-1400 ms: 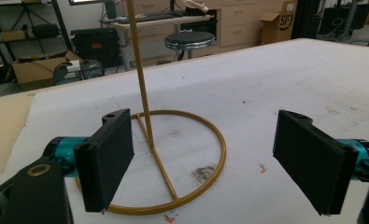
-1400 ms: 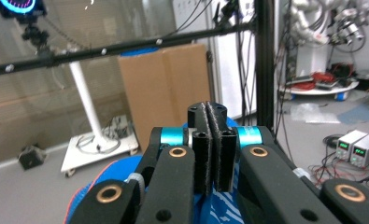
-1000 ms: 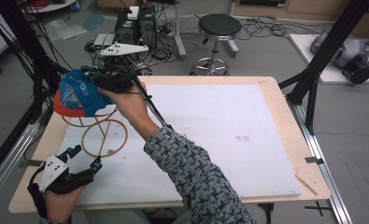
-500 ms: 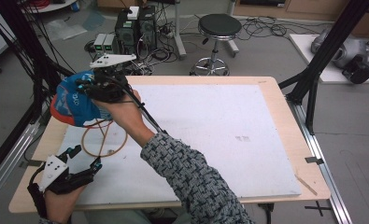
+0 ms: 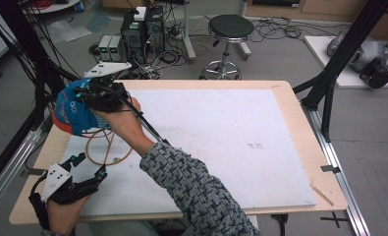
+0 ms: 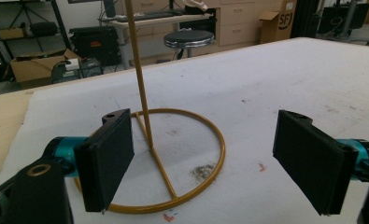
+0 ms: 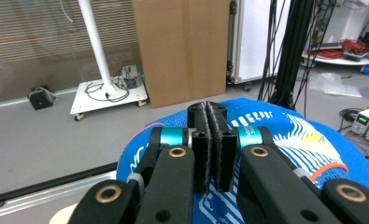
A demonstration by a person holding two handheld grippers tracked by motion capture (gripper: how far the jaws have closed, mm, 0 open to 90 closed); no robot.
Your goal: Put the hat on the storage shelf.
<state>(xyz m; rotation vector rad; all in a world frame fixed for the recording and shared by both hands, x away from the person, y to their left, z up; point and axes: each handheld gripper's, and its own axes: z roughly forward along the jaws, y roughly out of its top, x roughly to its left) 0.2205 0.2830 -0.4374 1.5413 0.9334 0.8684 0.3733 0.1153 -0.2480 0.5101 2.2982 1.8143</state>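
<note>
While right gripper (image 5: 91,96) is clamping blue cap (image 5: 71,114) far-left above gold stand (image 6: 166,158), left gripper (image 5: 86,164) gaping wide, white table (image 5: 231,147), stool (image 5: 230,28) sitting beyond.

I see round black stool (image 5: 231,28) on the floor beyond the table (image 5: 299,162) | computer towers (image 5: 142,29) left of it, cables around | cardboard box (image 7: 182,51) upright by a white wheeled pole stand (image 7: 108,95) | drawer cabinets (image 6: 240,21) behind.

Blue cap (image 5: 73,112) sits atop the gold wire stand (image 6: 150,140).

Lab workspace, black frame struts (image 5: 336,69), stool (image 5: 231,27), power supplies (image 5: 112,47), floor cables (image 5: 280,29)
</note>
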